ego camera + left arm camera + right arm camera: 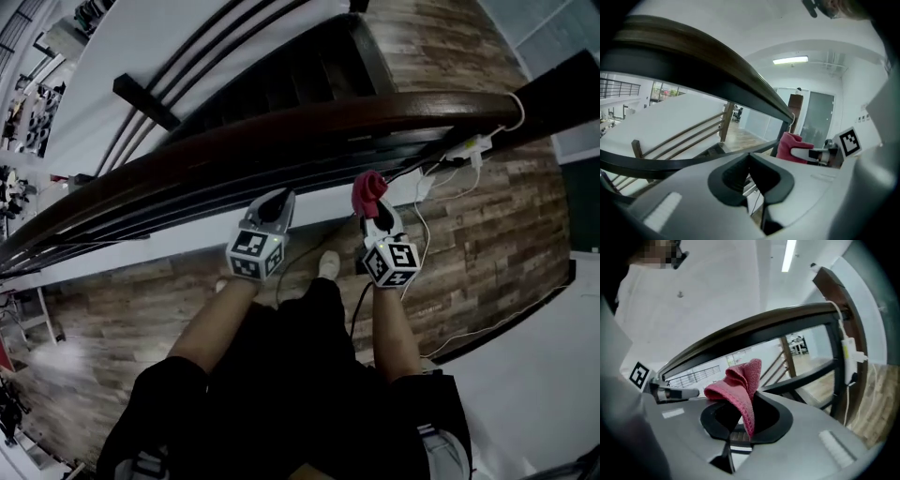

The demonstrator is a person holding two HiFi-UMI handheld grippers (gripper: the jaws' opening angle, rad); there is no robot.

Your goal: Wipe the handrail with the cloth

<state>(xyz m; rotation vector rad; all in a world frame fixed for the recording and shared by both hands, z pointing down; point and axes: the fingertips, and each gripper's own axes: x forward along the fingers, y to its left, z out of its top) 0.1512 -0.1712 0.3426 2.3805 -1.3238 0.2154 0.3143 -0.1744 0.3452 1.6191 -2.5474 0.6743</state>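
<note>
Dark wood handrail point(281, 131) spans ahead, the left gripper point(274, 204) pressed together empty beneath it, the right gripper point(377, 214) pinching the pink cloth point(367, 186) just short of it; wiping looks not yet begun, so next the cloth must meet the rail.

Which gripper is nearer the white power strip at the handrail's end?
Right. The right gripper, shut on the pink cloth, sits below the handrail, left of the power strip; the left gripper is farther left.
</note>
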